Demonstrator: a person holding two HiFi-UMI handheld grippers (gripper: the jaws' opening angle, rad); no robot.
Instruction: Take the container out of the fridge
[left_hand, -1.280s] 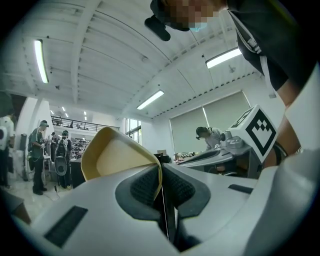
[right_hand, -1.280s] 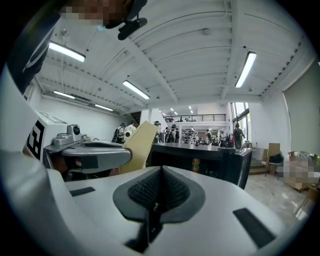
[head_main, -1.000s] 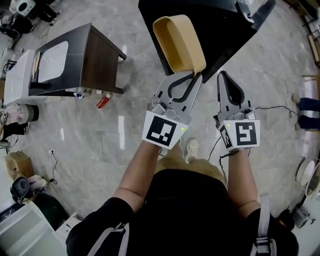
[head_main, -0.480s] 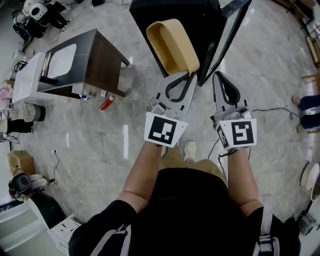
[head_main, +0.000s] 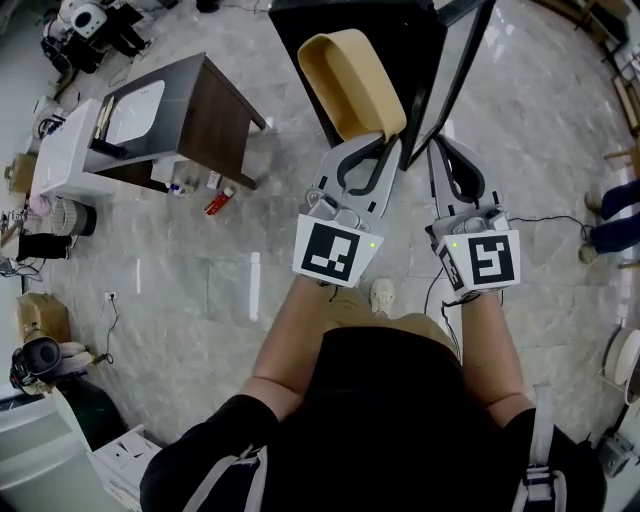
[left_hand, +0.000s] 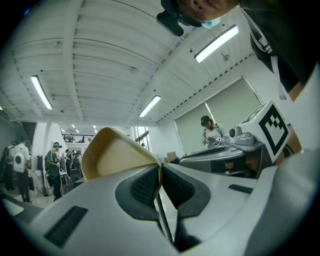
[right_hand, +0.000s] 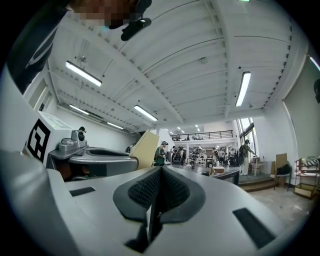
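We look down past the person's two forearms at a pale marble floor (head_main: 200, 280), with both hand-held tools raised in front of a black fridge (head_main: 425, 50) that stands at the far edge of the head view, its door (head_main: 462, 70) swung open. The left gripper (head_main: 372, 150) is clamped on the container (head_main: 352, 85), a tan, rounded tub held in the air by one point of its rim, with its hollow side turned toward the head camera. In the left gripper view the two ribbed pads (left_hand: 145, 187) press against a thin edge of the container's wall, and the tub's body (left_hand: 117, 155) rises above and to the left of the jaws against the white ceiling. The container overlaps the fridge's dark front in the head view, just beside the near edge of the door; we cannot tell how far it stands from the opening. The right gripper (head_main: 447, 150) is held just beside the left one, on the other side of the door's edge, and it carries nothing: in the right gripper view its jaws (right_hand: 159, 175) are closed together, pad against pad, with nothing between them. That view also shows the container (right_hand: 145, 149) from the side, beyond the left gripper's grey body (right_hand: 100, 155). On the floor to the person's left stands a dark wooden table (head_main: 215, 125), with a small red object (head_main: 221, 202) lying near its closest leg. One pale shoe (head_main: 381, 296) shows between the forearms.
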